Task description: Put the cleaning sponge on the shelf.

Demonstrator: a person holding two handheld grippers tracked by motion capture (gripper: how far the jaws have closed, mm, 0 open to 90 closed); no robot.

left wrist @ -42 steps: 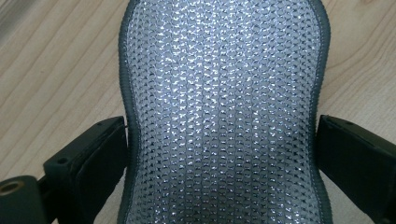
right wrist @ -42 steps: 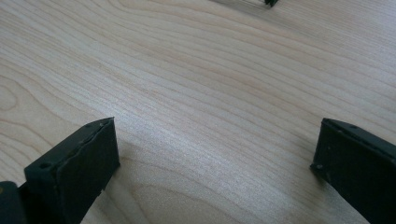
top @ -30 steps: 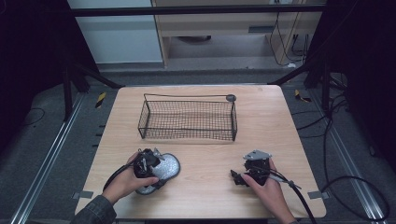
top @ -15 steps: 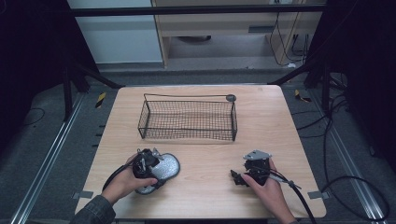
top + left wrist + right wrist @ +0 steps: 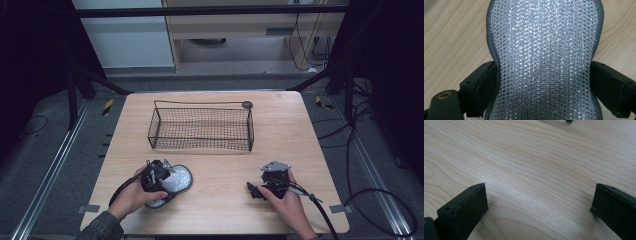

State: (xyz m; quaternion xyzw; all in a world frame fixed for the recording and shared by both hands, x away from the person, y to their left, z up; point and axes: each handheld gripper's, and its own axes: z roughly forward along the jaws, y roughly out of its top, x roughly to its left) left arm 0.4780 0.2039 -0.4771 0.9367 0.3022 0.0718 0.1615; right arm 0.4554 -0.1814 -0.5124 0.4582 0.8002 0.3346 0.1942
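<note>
Left gripper (image 5: 159,179) at lower left of the high view; its jaws pinch the narrow waist of the silver mesh pad (image 5: 544,60), which lies flat on the table (image 5: 220,210). Right gripper (image 5: 260,189) at lower right, jaws spread wide over bare wood. Wire basket (image 5: 200,127) stands at centre, well apart from both.
</note>
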